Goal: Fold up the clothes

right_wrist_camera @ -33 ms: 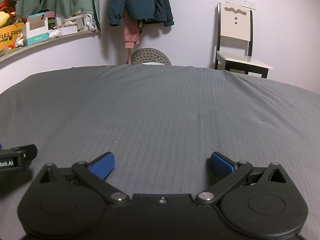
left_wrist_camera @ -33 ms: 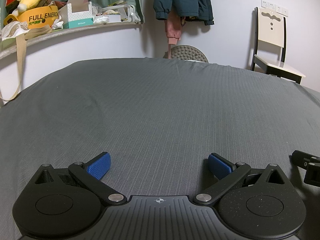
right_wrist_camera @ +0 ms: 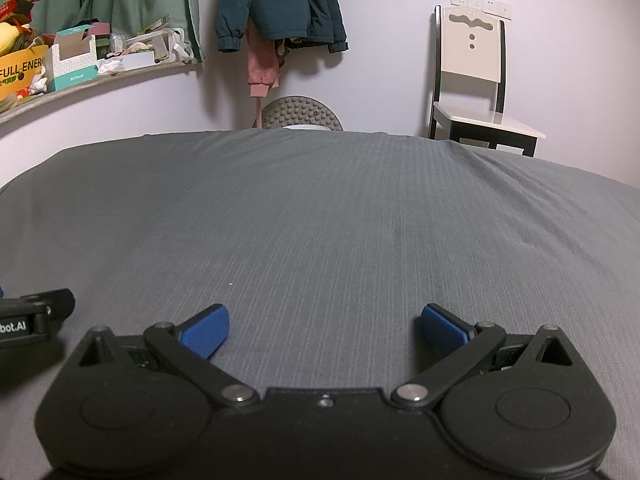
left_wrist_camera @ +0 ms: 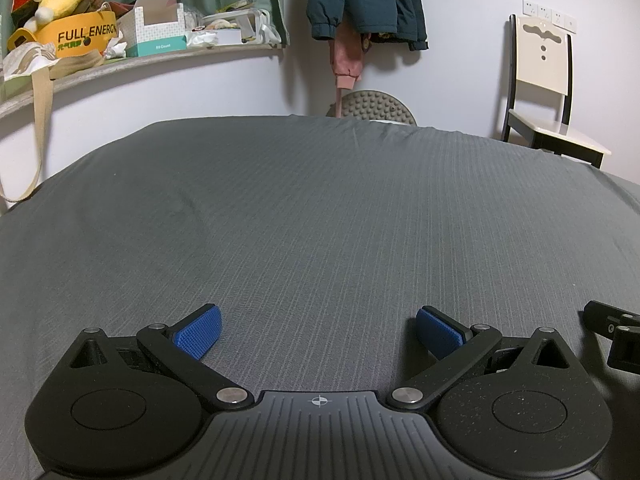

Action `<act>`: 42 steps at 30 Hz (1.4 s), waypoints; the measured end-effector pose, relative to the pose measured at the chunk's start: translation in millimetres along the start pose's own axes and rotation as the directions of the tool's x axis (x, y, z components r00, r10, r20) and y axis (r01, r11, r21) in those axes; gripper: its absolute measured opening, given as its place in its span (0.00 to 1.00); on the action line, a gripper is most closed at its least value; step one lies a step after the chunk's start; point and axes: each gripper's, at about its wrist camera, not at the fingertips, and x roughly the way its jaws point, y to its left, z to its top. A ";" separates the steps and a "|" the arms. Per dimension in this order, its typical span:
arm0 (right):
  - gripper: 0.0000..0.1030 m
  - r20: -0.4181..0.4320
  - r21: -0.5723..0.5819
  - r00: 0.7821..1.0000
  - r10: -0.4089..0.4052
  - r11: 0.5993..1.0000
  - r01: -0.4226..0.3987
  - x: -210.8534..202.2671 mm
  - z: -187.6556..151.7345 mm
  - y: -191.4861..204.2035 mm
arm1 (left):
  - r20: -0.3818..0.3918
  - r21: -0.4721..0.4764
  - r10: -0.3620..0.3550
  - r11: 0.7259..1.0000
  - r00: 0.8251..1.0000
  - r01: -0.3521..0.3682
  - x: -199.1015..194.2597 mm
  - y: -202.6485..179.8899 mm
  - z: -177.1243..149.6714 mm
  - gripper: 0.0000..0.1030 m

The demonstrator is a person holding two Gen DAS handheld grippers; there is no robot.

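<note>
The grey striped bed cover (left_wrist_camera: 320,208) fills both views, and I see no garment lying on it. My left gripper (left_wrist_camera: 318,322) hovers low over its near part, open, with nothing between the blue pads (left_wrist_camera: 198,336). My right gripper (right_wrist_camera: 324,320) is likewise open and empty over the cover (right_wrist_camera: 320,208). The two sit side by side: a black part of the right gripper (left_wrist_camera: 612,334) shows at the right edge of the left wrist view, and part of the left gripper (right_wrist_camera: 32,322) at the left edge of the right wrist view.
A dark teal jacket (left_wrist_camera: 364,4) and a pink garment (left_wrist_camera: 348,60) hang on the far wall. A cream chair (left_wrist_camera: 548,84) stands at the back right. A cluttered shelf (left_wrist_camera: 120,40) runs along the left wall. A round studded grey disc (left_wrist_camera: 372,106) sits behind the bed.
</note>
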 end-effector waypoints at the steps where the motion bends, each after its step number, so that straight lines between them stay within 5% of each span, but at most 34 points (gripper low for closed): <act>1: 1.00 0.000 -0.001 1.000 0.000 1.000 0.000 -0.1 -0.1 -0.2 | 0.000 0.000 0.000 1.000 1.000 0.000 0.5 -0.2 0.3 1.00; 29: 1.00 -0.015 0.016 0.999 -0.030 0.999 0.030 -4.4 -0.2 -16.2 | -0.018 -0.016 0.029 0.999 0.999 -0.029 -7.4 -0.9 5.0 1.00; 32: 1.00 -0.028 0.051 0.999 -0.046 0.998 0.047 -20.7 16.1 -14.6 | -0.024 -0.041 0.044 0.998 0.999 -0.045 -34.5 -4.8 19.2 1.00; 37: 1.00 0.095 0.111 0.991 0.092 0.989 -0.102 -86.1 62.2 -19.4 | 0.101 -0.066 0.018 0.998 0.995 -0.011 -115.8 -12.0 68.3 1.00; 42: 1.00 0.229 0.084 0.971 0.071 0.992 -0.092 -169.6 121.4 -42.0 | 0.261 -0.090 -0.033 0.994 0.965 0.059 -215.4 -30.7 142.1 1.00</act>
